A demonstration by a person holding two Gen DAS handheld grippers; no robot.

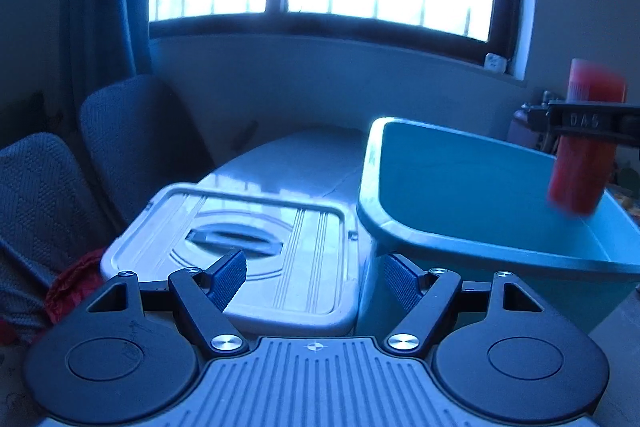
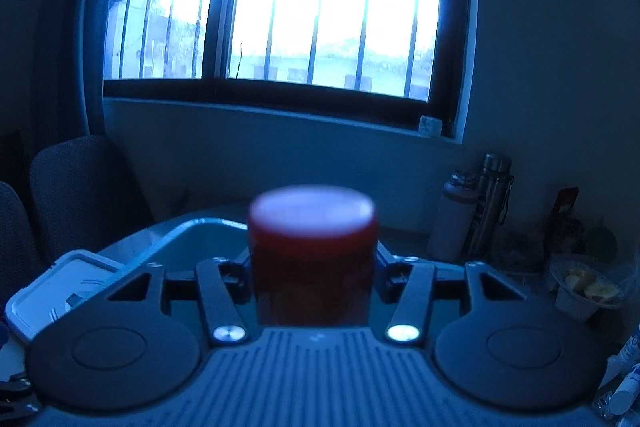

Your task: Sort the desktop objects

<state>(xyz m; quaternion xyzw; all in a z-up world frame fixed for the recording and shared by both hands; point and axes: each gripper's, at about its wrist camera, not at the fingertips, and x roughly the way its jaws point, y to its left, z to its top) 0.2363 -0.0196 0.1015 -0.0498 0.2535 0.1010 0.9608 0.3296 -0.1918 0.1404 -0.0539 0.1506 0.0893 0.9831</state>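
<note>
Left wrist: left gripper (image 1: 314, 277) fingers spread wide, empty, over white plastic lid (image 1: 236, 247); teal plastic bin (image 1: 480, 211) beside.

Right wrist: right gripper (image 2: 314, 267) fingers clamped on red cylindrical can (image 2: 313, 255) above bin. Best lowered inside before release.

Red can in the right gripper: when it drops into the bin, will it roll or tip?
The red can is a tall cylinder, so it would probably topple, then roll on the teal bin's smooth floor. The bin's walls should contain it. The right gripper holds it undented, suggesting it's rigid.
</note>
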